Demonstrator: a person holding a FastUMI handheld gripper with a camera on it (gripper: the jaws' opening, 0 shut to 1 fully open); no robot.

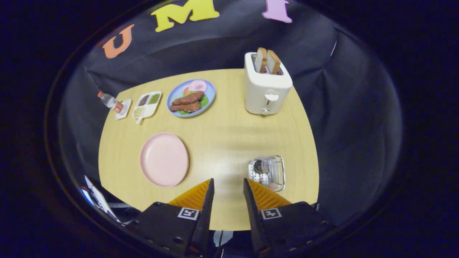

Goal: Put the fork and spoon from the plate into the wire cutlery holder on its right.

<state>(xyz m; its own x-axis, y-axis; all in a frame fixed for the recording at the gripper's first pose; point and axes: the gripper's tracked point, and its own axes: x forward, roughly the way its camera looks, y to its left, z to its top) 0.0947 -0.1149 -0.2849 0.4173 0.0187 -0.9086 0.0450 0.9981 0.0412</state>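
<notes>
The jaws [228,186] stand open and empty above the worktop [229,136]. The pink plate [164,159] at 10 o'clock lies bare; cutlery seems already inside the wire cutlery holder [267,172] at 1 o'clock. The task looks finished; next, withdraw.

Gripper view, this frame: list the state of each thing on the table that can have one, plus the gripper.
gripper: open, nothing between the fingers, above the table's near edge.
pink plate: bare, no cutlery on it.
wire cutlery holder: upright, cutlery inside; which pieces cannot be told.
toaster: two bread slices standing up out of the slots.
blue plate: loaded with food.
divided dish: compartments filled.
bottle: capped.
</notes>
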